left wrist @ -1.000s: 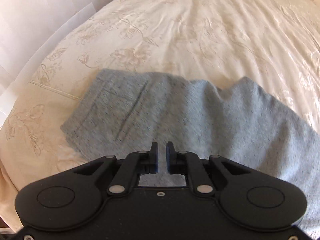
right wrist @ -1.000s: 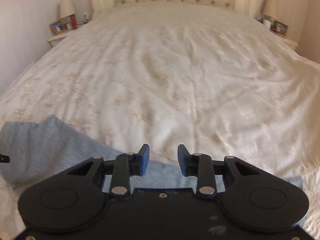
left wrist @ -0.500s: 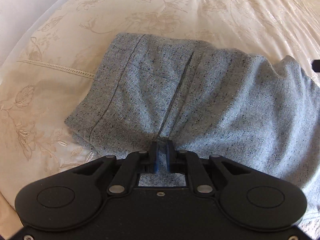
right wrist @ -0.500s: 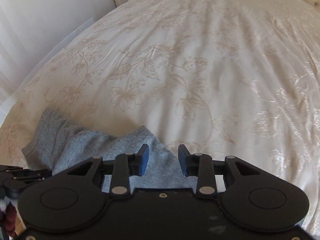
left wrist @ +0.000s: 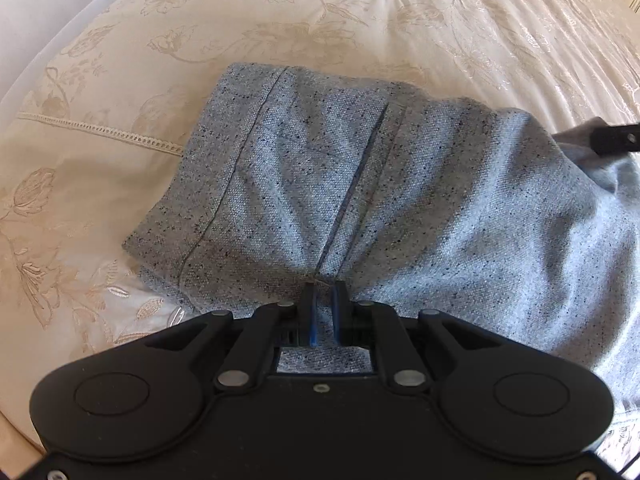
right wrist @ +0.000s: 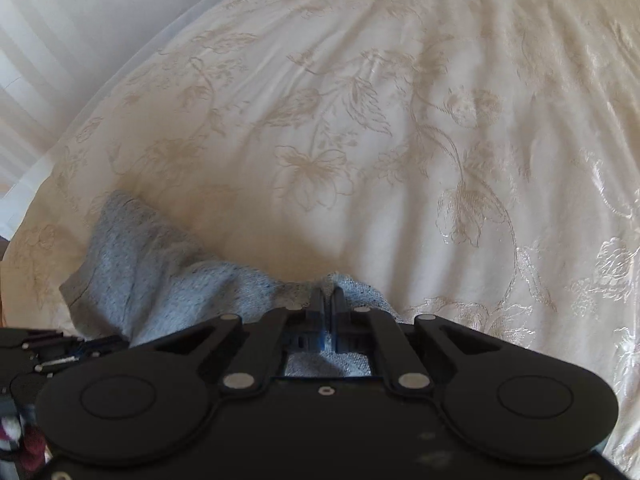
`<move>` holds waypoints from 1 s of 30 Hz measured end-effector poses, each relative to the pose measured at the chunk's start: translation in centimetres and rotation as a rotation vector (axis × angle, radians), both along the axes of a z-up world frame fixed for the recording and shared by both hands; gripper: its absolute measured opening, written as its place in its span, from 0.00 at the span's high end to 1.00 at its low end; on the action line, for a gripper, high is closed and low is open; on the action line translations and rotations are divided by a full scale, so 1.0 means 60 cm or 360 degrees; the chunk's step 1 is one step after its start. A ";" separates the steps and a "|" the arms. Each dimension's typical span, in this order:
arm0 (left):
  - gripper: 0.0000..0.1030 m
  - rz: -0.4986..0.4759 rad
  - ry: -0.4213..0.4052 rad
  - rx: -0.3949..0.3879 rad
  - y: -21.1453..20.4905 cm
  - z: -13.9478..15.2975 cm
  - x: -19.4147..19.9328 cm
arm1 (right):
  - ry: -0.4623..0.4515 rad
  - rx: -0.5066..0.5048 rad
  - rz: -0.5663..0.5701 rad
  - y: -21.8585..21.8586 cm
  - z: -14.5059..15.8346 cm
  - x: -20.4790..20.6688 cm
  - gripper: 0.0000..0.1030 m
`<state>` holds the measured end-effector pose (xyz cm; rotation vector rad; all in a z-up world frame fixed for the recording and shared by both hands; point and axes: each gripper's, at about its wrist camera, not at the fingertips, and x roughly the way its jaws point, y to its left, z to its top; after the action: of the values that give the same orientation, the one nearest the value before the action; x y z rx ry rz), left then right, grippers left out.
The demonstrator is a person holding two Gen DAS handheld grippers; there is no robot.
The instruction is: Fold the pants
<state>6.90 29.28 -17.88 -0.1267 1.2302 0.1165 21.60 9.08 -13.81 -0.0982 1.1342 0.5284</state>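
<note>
Left gripper (left wrist: pixel 323 294): fingers drawn together on a pinch of the grey speckled pants (left wrist: pixel 400 208), right where a dark seam (left wrist: pixel 352 200) runs down into the pinch; cloth puckers around the tips and shows in the gap behind them. Right gripper (right wrist: pixel 327 298): fingers likewise closed on a raised fold of the same pants (right wrist: pixel 160 280), a small peak of fabric standing up between the tips. Pants lie on the cream floral bedspread (left wrist: pixel 460 28), near its edge. From the left wrist view, the fabric spreads forward and rightward from the grip, with a stitched hem band (left wrist: pixel 224 208) along its left side; a lace trim line (left wrist: pixel 100 132) in the bedspread runs off to the left, touching the pants edge. The right gripper's tip (left wrist: pixel 616 140) shows at the far right, over the cloth. Beyond, embroidered bedspread (right wrist: pixel 400 140) extends away; a pale wall (right wrist: pixel 60 32) stands at far left.
</note>
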 end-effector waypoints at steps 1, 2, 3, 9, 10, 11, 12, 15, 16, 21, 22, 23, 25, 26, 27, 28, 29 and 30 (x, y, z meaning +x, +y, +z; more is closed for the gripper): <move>0.84 0.0003 0.0000 -0.0006 0.002 0.001 -0.001 | -0.0043 -0.0010 0.0021 0.004 0.017 -0.031 0.96; 0.84 0.0008 0.0002 -0.0014 0.004 0.001 -0.001 | -0.0078 -0.0020 0.0043 0.007 0.027 -0.061 0.96; 0.84 0.0014 0.0005 -0.0027 0.005 0.002 -0.003 | -0.0104 -0.0038 0.0070 0.010 0.031 -0.088 0.96; 0.85 0.0122 -0.0002 -0.0144 0.027 0.021 -0.012 | 0.0033 -0.0166 0.0187 0.032 -0.024 -0.201 0.97; 0.85 0.0123 -0.0024 -0.0122 0.026 0.024 -0.012 | 0.0056 -0.0163 0.0175 0.033 -0.032 -0.208 0.99; 0.85 0.0122 -0.0037 -0.0097 0.025 0.025 -0.012 | 0.0072 -0.0151 0.0159 0.033 -0.038 -0.213 0.98; 0.85 0.0122 -0.0048 -0.0088 0.025 0.025 -0.012 | 0.0075 -0.0139 0.0138 0.039 -0.045 -0.208 0.98; 0.84 0.0102 -0.0016 -0.0059 0.029 0.015 -0.002 | 0.0048 -0.0100 0.0071 0.036 -0.032 -0.205 0.98; 0.84 0.0083 0.0002 -0.0031 0.029 0.009 0.000 | 0.0020 -0.0092 0.0041 0.033 -0.024 -0.202 0.97; 0.85 -0.0003 -0.0023 0.0016 0.023 0.003 -0.001 | -0.0128 0.0037 -0.0301 -0.017 0.035 -0.149 0.71; 0.85 -0.0007 -0.0028 0.0006 0.025 0.005 -0.001 | -0.0148 0.0057 -0.0363 -0.025 0.042 -0.131 0.70; 0.85 -0.0004 -0.0032 -0.0010 0.028 0.005 -0.003 | -0.0149 0.0072 -0.0409 -0.034 0.048 -0.108 0.68; 0.85 0.0007 -0.0035 -0.0044 0.035 0.003 -0.003 | -0.0121 0.0088 -0.0461 -0.042 0.048 -0.058 0.67; 0.85 0.0008 -0.0036 -0.0058 0.039 0.003 -0.005 | -0.0111 0.0083 -0.0467 -0.043 0.045 -0.037 0.67; 0.85 0.0003 -0.0037 -0.0066 0.041 0.003 -0.005 | -0.0099 0.0065 -0.0461 -0.039 0.039 -0.014 0.67; 0.85 -0.0006 -0.0039 -0.0068 0.041 0.003 -0.006 | -0.0090 0.0047 -0.0456 -0.036 0.034 0.003 0.67; 0.85 -0.0019 -0.0044 -0.0062 0.040 0.003 -0.007 | -0.0068 0.0032 -0.0449 -0.033 0.027 0.026 0.67; 0.85 -0.0035 -0.0049 -0.0049 0.037 0.003 -0.008 | -0.0036 0.0035 -0.0443 -0.030 0.019 0.041 0.66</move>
<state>6.44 31.52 -17.69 -0.1411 1.2025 0.0764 24.06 7.26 -12.68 0.0724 1.0982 0.2910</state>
